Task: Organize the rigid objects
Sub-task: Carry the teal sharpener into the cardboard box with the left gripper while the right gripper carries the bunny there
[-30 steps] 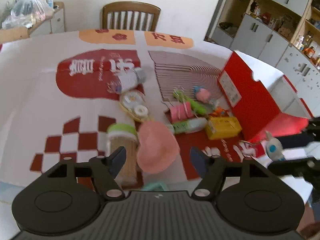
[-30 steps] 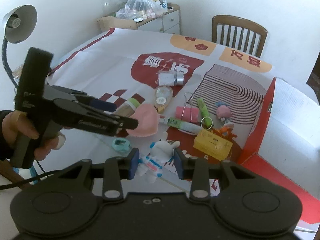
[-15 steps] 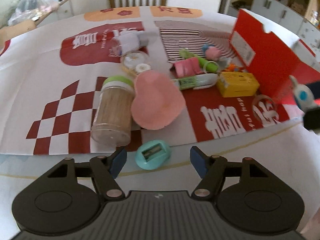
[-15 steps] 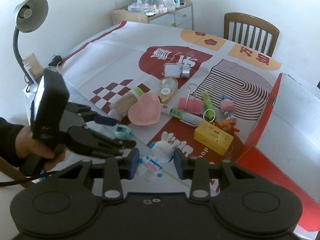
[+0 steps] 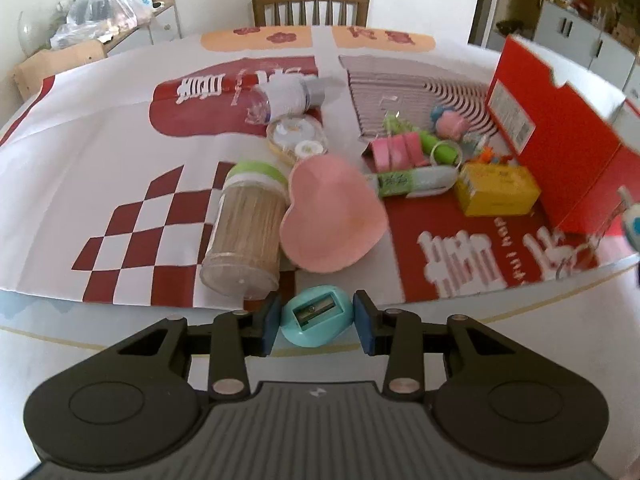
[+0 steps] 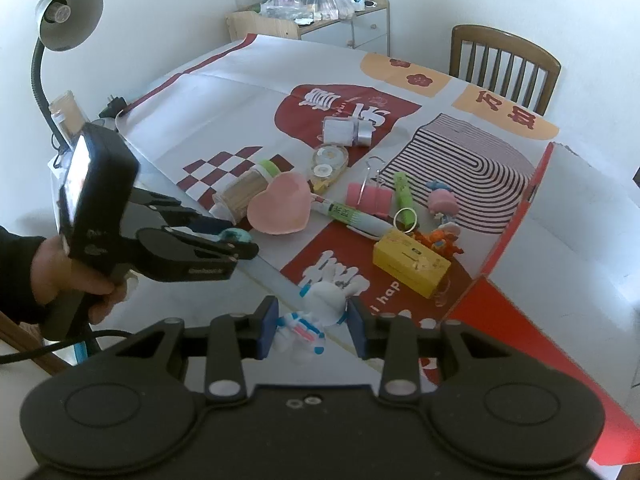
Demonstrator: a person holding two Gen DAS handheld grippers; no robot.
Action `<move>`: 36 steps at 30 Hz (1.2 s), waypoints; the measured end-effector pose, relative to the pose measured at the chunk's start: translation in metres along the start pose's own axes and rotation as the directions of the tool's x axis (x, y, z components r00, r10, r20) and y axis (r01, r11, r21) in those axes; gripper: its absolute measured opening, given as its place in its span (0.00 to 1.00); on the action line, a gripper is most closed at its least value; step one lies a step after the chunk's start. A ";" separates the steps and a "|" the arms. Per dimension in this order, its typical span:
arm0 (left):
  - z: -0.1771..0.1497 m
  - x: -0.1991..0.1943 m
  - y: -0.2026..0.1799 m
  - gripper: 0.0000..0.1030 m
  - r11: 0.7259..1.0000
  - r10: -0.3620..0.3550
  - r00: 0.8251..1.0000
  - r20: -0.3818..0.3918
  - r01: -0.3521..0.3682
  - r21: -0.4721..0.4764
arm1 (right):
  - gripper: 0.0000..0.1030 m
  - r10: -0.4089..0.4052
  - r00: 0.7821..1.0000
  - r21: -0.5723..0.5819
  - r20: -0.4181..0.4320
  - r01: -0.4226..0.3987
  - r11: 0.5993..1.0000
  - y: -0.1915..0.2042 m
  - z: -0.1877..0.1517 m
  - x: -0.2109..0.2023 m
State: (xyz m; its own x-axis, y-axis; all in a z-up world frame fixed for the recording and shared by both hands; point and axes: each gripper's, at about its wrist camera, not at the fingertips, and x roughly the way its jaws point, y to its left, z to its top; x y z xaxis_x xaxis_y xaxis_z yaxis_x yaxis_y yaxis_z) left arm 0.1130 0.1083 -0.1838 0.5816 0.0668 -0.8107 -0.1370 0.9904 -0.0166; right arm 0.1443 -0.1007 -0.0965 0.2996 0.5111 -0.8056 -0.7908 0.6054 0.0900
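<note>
Left wrist view: I am closing the left gripper [image 5: 316,317] around the teal pencil sharpener [image 5: 316,315], which is sitting on the bare table edge just in front of the printed cloth [image 5: 100,128]. Both blue pads are flanking its rounded sides; the left pad is touching, while on the right I cannot tell contact from a hairline gap.

Right wrist view: I am holding the right gripper [image 6: 313,327] over the near table edge with the white rabbit figurine [image 6: 320,312] between its narrowed jaws; it appears pinched and lifted, though contact on the right pad is not clearly resolved.

Risks, as I am judging them:
- The sharpener's shell is smooth and curved, so a pinch below or above its widest line is likely to squirt it forward into the toothpick jar [image 5: 246,232] or toward me, off the table.
- The jar is lying on its side, touching the pink heart dish [image 5: 330,220]; a nudge could roll it.
- The figurine is irregular and seems gripped near its middle, so it may pivot during a swing toward the red box [image 6: 516,240].
- With both tools working near the same edge, they may collide.
</note>
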 end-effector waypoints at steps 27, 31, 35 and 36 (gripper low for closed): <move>0.162 -0.040 -0.175 0.37 0.937 -0.290 0.955 0.058 0.271 0.222 | 0.35 -0.233 0.968 0.072 0.092 0.227 0.971 -0.144 0.009 -0.069; 0.176 -0.016 -0.212 0.37 0.923 -0.281 0.959 0.025 0.263 0.282 | 0.35 -0.271 0.961 0.090 0.044 0.267 0.960 -0.167 -0.002 -0.055; 0.187 0.012 -0.244 0.37 0.909 -0.289 0.957 -0.015 0.279 0.310 | 0.35 -0.294 0.956 0.107 -0.006 0.293 0.950 -0.186 -0.013 -0.041; 0.189 0.019 -0.251 0.37 0.906 -0.284 0.958 -0.023 0.276 0.319 | 0.35 -0.295 0.955 0.115 -0.018 0.295 0.948 -0.191 -0.015 -0.037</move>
State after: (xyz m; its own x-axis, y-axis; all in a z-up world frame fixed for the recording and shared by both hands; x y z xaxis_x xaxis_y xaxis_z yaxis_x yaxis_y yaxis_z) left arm 0.3100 -0.1166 -0.0848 0.5779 -0.2202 -0.7858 0.2927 0.9548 -0.0524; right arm 0.2764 -0.2446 -0.0926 0.5103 0.2985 -0.8065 -0.6001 0.7954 -0.0853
